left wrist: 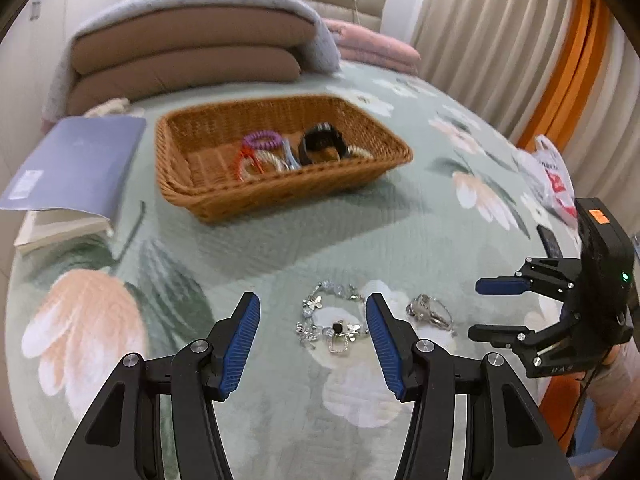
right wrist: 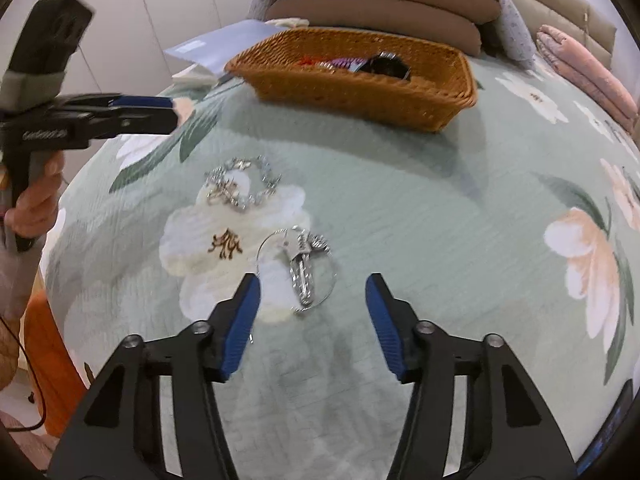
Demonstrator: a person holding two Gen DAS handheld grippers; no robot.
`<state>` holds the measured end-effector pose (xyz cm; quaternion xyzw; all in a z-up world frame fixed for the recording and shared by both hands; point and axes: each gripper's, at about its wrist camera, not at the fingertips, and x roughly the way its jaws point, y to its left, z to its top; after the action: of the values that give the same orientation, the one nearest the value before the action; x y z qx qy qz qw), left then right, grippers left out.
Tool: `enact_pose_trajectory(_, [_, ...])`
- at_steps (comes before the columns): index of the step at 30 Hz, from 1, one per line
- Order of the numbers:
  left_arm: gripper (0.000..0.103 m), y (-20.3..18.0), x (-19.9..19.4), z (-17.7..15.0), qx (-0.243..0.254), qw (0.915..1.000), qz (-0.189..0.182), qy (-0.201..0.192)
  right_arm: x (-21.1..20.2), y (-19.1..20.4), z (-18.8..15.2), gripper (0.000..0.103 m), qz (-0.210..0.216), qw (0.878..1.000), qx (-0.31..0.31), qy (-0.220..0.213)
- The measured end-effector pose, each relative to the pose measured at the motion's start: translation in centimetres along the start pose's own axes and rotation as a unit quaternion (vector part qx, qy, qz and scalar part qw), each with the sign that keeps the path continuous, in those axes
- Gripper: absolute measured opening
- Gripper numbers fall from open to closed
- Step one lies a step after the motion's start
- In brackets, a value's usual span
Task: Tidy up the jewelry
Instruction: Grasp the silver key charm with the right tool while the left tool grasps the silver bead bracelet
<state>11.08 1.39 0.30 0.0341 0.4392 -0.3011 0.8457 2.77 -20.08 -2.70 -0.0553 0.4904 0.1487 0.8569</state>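
A bed (left wrist: 320,240) covered by a pale green floral quilt fills the frame — brown cushions (left wrist: 188,56) are stacked at the top, cream curtains (left wrist: 500,40) hung at upper right.

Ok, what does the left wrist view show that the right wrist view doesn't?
Only the left wrist view shows the white plastic bag at the bed's edge, the orange strip by the curtain, and the basket's contents clearly, including a purple coil band.

Only the right wrist view shows the hand gripping the left tool's handle, and white cupboard doors.

Both show the wicker basket, charm bracelet, key on its rings, grey book, and both tools open.
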Motion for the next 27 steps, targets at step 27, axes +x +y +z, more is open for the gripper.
enact_pose_trajectory(27, [0.043, -0.5, 8.3, 0.8, 0.030, 0.9972, 0.006, 0.068, 5.5, 2.9, 2.5, 0.022, -0.016, 0.998, -0.065, 0.021])
